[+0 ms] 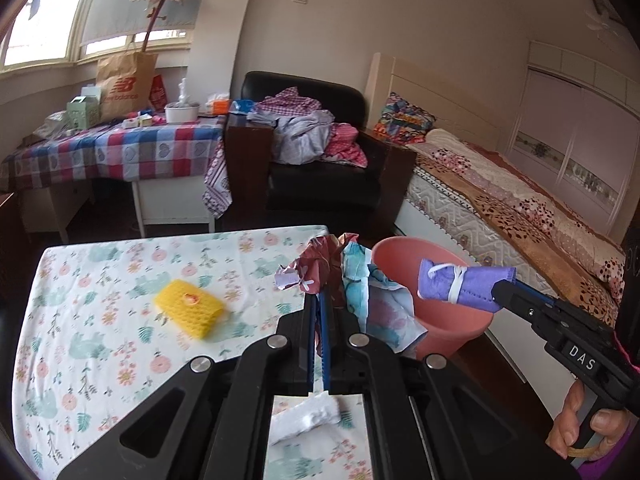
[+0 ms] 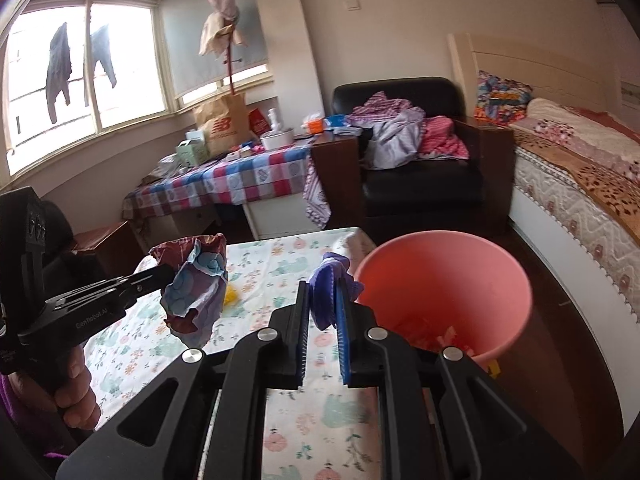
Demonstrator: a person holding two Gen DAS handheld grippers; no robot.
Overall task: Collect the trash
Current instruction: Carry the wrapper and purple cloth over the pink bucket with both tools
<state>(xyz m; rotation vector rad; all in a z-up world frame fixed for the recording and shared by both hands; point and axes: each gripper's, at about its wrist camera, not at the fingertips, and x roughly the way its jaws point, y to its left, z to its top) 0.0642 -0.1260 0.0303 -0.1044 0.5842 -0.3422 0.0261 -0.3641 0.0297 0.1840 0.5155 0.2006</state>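
The left gripper is clamped on a crumpled wrapper, maroon outside with pale blue and lilac print within, held above the table's right edge just beside the pink bucket. The right gripper pinches a rolled purple cloth bound with thin white string, its free end poking over the bucket's rim. The bucket is smooth round plastic, tapering downward, standing off the table's right side; reddish and yellow scraps lie at its bottom, too blurred to name. On the floral tablecloth lie a yellow honeycomb-textured sponge to the left and a white crumpled tissue close under the left gripper. Farther back stand a black leather armchair heaped with clothes, a checked table cluttered with boxes, and a quilted bed.
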